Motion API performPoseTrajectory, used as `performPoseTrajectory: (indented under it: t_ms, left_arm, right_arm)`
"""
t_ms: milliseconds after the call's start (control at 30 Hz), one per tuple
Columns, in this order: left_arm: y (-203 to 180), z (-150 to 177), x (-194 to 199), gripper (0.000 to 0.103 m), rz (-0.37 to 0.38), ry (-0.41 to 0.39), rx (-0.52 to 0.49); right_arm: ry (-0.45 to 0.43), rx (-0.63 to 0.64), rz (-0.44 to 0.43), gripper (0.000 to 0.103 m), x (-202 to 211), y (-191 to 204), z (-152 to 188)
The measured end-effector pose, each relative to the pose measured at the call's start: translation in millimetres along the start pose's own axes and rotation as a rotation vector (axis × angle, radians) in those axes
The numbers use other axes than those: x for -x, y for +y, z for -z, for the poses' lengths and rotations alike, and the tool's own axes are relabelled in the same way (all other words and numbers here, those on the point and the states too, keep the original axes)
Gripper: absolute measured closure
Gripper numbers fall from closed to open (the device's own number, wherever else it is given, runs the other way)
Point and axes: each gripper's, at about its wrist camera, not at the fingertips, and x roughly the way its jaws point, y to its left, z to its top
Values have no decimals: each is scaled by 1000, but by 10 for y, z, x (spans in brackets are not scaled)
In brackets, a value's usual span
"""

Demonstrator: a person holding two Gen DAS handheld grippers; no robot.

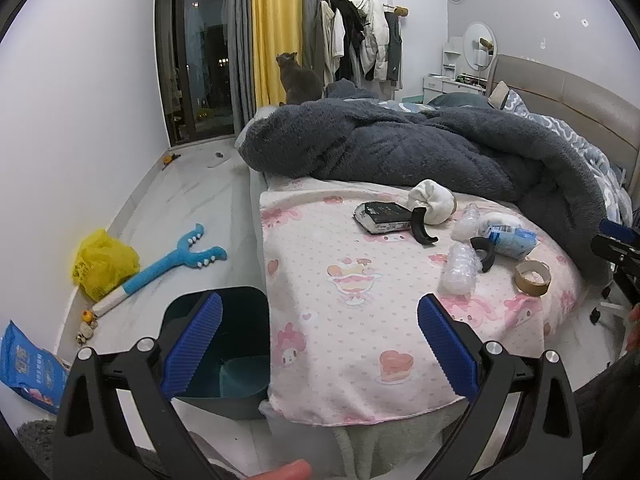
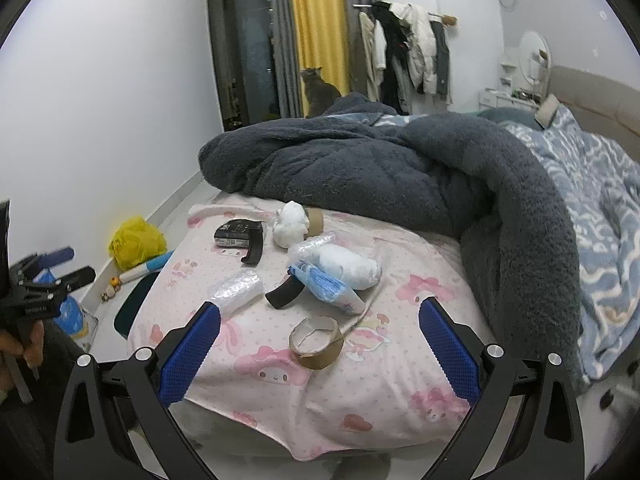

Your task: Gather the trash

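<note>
Trash lies on the pink printed sheet (image 2: 384,392) at the bed's foot: a cardboard tape ring (image 2: 316,342), a crushed clear bottle (image 2: 236,292), a blue and white wrapper (image 2: 328,286), a white wad (image 2: 290,224), a black packet (image 2: 238,233) and two black curved pieces (image 2: 282,294). The same things show in the left wrist view, with the ring (image 1: 532,277) and bottle (image 1: 462,268). A dark blue bin (image 1: 224,344) stands on the floor by the bed. My left gripper (image 1: 320,344) is open and empty over the bin and bed corner. My right gripper (image 2: 320,352) is open and empty around the ring's near side.
A dark fluffy duvet (image 2: 400,168) is heaped behind the trash. A cat (image 1: 298,80) sits at the bed's far end by the yellow curtain. On the floor lie a yellow bag (image 1: 102,262), a blue plush toy (image 1: 168,268) and a blue packet (image 1: 30,368).
</note>
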Motion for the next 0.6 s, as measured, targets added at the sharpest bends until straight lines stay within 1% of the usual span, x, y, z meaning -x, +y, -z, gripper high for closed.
performPoseTrajectory:
  t_ms: [67,167,333,600]
  left_arm:
    - [-20,2,-15,3,6,7,-4]
    - [-59,2,-18,3,14,1,-18]
    - [-124,-40,-64,4,63,0,-31]
    - [-233,-129,-187,5,130,12,-66]
  right_arm:
    - [10,-7,-10,3,-11,-6,-2]
    - [26,14,-21,3,-44,30,9]
    - [66,43,-29,3,-154,85,59]
    - [98,29,-32,3,-302,64,108]
